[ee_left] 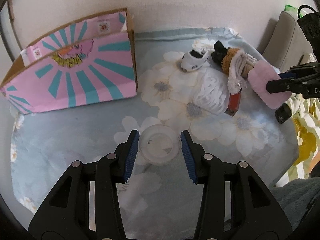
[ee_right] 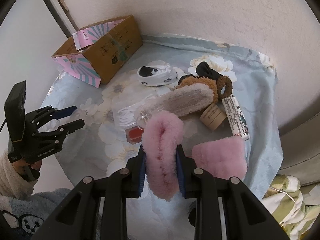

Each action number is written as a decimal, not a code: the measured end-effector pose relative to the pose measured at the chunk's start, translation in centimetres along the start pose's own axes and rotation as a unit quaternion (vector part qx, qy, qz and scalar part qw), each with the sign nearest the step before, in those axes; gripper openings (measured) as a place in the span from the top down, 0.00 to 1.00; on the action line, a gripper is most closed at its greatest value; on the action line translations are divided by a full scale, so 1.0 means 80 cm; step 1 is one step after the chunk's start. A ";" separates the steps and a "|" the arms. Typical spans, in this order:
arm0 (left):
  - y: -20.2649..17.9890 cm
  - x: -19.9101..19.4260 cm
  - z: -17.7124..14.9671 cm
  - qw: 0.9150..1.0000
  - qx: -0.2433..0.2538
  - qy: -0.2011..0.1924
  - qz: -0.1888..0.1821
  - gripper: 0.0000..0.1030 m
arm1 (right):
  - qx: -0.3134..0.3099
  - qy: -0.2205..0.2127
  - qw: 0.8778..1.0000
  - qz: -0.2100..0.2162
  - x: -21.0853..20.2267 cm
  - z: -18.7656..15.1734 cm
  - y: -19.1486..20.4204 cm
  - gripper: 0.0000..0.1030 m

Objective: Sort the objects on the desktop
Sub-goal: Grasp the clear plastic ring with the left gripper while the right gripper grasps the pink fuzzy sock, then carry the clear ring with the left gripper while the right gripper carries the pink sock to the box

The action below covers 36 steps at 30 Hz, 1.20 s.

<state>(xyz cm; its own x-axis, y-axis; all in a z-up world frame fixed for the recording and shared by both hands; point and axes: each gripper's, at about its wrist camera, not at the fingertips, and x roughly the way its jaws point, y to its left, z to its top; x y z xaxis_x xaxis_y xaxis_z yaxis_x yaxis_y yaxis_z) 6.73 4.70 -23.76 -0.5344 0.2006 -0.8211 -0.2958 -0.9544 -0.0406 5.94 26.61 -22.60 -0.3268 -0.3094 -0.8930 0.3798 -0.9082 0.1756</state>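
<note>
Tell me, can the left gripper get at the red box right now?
Probably not: the left gripper is shut on a clear jar, and a fuzzy clip overlaps the red box.

Left wrist cam sits just behind the left hand-held gripper [ee_left: 160,152], looking steeply down at the tabletop [ee_left: 80,140], close in, wall behind. Right wrist cam likewise rides behind the right hand-held gripper [ee_right: 161,170], tilted down, v. near. Both share the pink-striped box [ee_left: 76,76], the clutter pile & floral cloth; each view catches the other gripper at its edge.
</note>
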 end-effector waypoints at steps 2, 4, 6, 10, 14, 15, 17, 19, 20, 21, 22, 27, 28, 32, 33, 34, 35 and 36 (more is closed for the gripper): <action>0.002 -0.009 0.008 1.000 -0.001 0.000 0.000 0.61 | -0.004 -0.001 1.000 -0.001 -0.005 0.003 0.003 0.76; 0.005 -0.016 0.019 1.000 -0.004 0.003 -0.001 0.61 | -0.009 -0.001 1.000 -0.003 -0.011 0.009 0.007 0.76; 0.009 -0.023 0.032 1.000 -0.005 0.006 -0.004 0.61 | -0.011 0.002 1.000 -0.003 -0.015 0.016 0.011 0.76; 0.018 -0.041 0.057 1.000 0.002 0.006 -0.005 0.61 | -0.016 0.006 1.000 -0.007 -0.022 0.029 0.014 0.76; 0.032 -0.056 0.086 1.000 0.012 0.000 -0.009 0.61 | -0.013 0.002 1.000 -0.007 -0.032 0.048 0.017 0.76; 0.034 -0.058 0.092 1.000 0.011 0.000 -0.011 0.61 | -0.012 0.001 1.000 -0.008 -0.034 0.054 0.018 0.76; 0.043 -0.062 0.107 1.000 0.015 -0.002 -0.015 0.61 | -0.012 0.000 1.000 -0.011 -0.037 0.064 0.020 0.76; 0.049 -0.065 0.121 1.000 0.021 -0.005 -0.017 0.61 | -0.012 -0.003 1.000 -0.015 -0.039 0.075 0.023 0.76; 0.052 -0.066 0.126 1.000 0.025 -0.005 -0.018 0.61 | -0.012 -0.002 1.000 -0.015 -0.040 0.080 0.025 0.76; 0.055 -0.068 0.133 0.999 0.030 -0.005 -0.019 0.61 | -0.013 -0.002 1.000 -0.016 -0.041 0.086 0.027 0.76; 0.058 -0.069 0.138 0.999 0.035 -0.005 -0.018 0.61 | -0.014 -0.002 1.000 -0.019 -0.041 0.091 0.030 0.76; 0.073 -0.072 0.167 0.998 0.053 0.002 -0.020 0.61 | -0.021 -0.005 0.999 -0.025 -0.046 0.118 0.041 0.76; 0.076 -0.072 0.172 0.998 0.054 0.004 -0.021 0.61 | -0.020 -0.006 0.999 -0.023 -0.047 0.127 0.043 0.76; 0.095 -0.069 0.191 0.998 0.054 0.012 -0.017 0.61 | -0.022 -0.010 0.999 -0.024 -0.048 0.153 0.053 0.76; 0.101 -0.068 0.196 0.998 0.053 0.014 -0.017 0.61 | -0.023 -0.011 0.999 -0.025 -0.047 0.159 0.056 0.76; 0.106 -0.067 0.200 0.998 0.051 0.017 -0.015 0.61 | -0.026 -0.013 0.999 -0.024 -0.047 0.168 0.061 0.76; 0.112 -0.067 0.204 0.999 0.048 0.018 -0.013 0.61 | -0.028 -0.013 0.999 -0.023 -0.046 0.175 0.064 0.76; 0.119 -0.066 0.208 0.999 0.047 0.020 -0.012 0.61 | -0.029 -0.014 0.999 -0.021 -0.045 0.184 0.069 0.76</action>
<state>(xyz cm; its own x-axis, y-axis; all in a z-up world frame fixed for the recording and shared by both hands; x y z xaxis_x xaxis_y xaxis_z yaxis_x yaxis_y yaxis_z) -6.47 -1.79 -10.32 -0.4946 0.2125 -0.8427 -0.3817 -0.9242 -0.0090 -3.54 18.58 -12.29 -0.3679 -0.2794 -0.8869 0.4149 -0.9029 0.1123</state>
